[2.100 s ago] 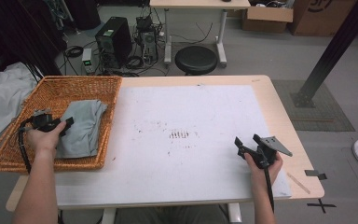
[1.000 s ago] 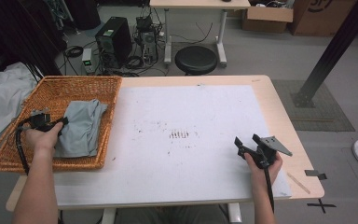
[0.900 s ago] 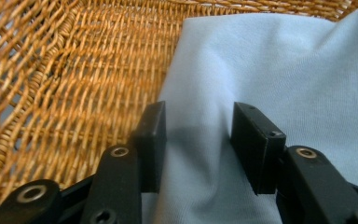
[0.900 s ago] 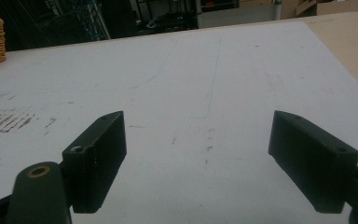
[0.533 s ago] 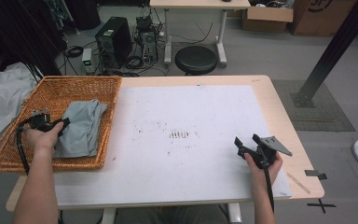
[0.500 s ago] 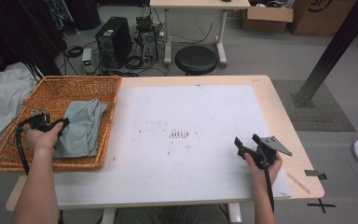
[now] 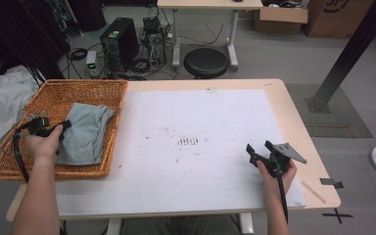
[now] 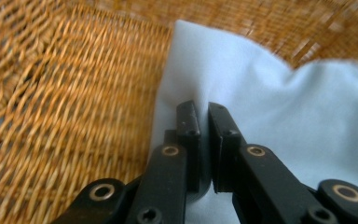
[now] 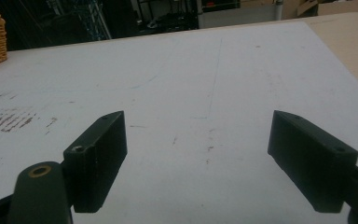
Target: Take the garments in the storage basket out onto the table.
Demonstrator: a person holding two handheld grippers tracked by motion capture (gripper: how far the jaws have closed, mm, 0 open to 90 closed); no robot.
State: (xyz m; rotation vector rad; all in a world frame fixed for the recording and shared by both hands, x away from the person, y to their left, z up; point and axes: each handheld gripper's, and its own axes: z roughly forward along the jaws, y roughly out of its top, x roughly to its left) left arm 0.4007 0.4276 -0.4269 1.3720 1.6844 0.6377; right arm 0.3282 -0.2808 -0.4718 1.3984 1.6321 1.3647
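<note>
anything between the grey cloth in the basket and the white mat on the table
Only the wicker basket's right wall. The left tongs are pinched on the grey cloth inside it; beyond the wall the white mat lies bare up to the right tongs.

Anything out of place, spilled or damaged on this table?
Nothing spilled or damaged. The white mat carries scuff marks near its middle. The grey cloth lies crumpled in the wicker basket, pinched by the left gripper.

A round black stool (image 7: 206,62) and computer tower (image 7: 119,45) beyond the table (image 7: 293,122)
</note>
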